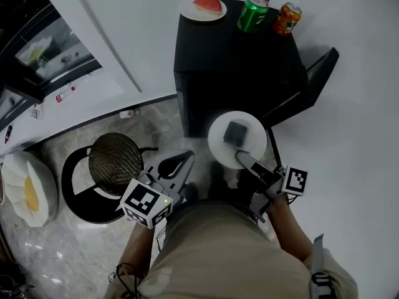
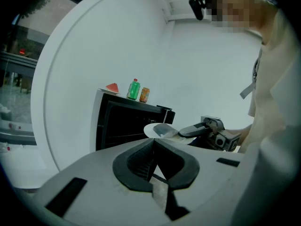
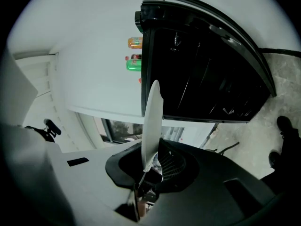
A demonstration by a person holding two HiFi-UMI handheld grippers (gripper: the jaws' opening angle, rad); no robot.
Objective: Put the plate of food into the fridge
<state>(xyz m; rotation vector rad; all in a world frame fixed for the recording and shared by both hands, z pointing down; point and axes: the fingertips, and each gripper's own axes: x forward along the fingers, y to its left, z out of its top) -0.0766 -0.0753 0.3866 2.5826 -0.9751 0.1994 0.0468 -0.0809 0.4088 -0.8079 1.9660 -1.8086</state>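
Plate is pinched at its near rim by the right tongs and juts forward past their tips, just short of the open fridge. It is probably stiff and breakable with a slick rim. The dark food block looks loose, so keep it level. The plate is round with no long axis, face up. The left tongs are clenched on nothing, off to the side.

The person wears a beige short-sleeved top, with a grey strap over the right shoulder and thin black cords by the left wrist. The left gripper is pale grey with black fingers; the right gripper is dark. Each carries a white cube with black square markers, and the left cube shows a small green light.
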